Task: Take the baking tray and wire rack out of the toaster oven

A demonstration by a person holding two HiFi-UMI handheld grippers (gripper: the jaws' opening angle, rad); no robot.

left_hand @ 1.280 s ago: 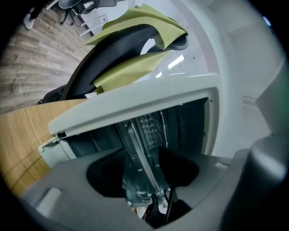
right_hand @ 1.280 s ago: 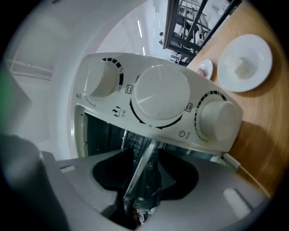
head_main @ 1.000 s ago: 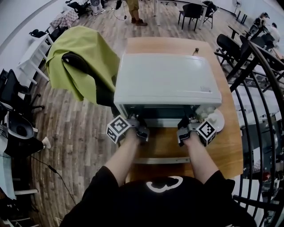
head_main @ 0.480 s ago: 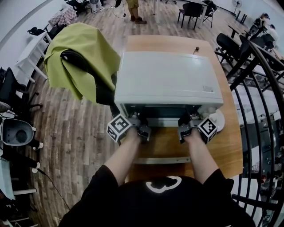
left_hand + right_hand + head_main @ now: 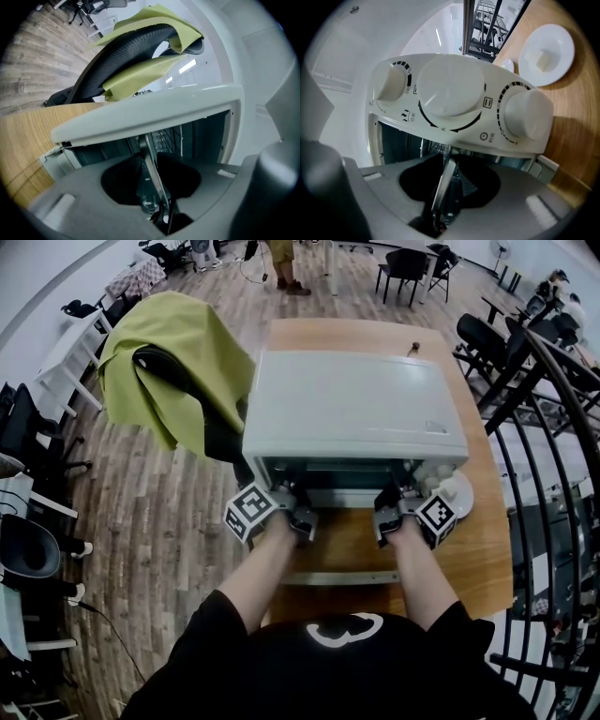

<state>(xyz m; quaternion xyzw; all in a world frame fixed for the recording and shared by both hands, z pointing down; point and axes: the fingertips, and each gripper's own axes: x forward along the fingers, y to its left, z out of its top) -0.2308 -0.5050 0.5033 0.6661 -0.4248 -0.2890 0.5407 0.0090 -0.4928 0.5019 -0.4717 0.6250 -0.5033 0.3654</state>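
The left gripper [image 5: 300, 512] and the right gripper [image 5: 385, 514] have just been closing their jaws, and each now pinches the front rim of the tray [image 5: 151, 171], so I judge the pulling can begin. The tray lies level inside the oven [image 5: 356, 413], with its rim toward the person and its long axis running left to right.

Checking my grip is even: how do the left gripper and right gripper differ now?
Position: the left gripper is at the toaster oven's plain left end; the right gripper is under its knob panel. Neighbours: the left gripper has the green-draped chair beside it, the right gripper a white plate. Shared: both reach into the oven's opening, jaws just closed onto the baking tray's thin front rim.
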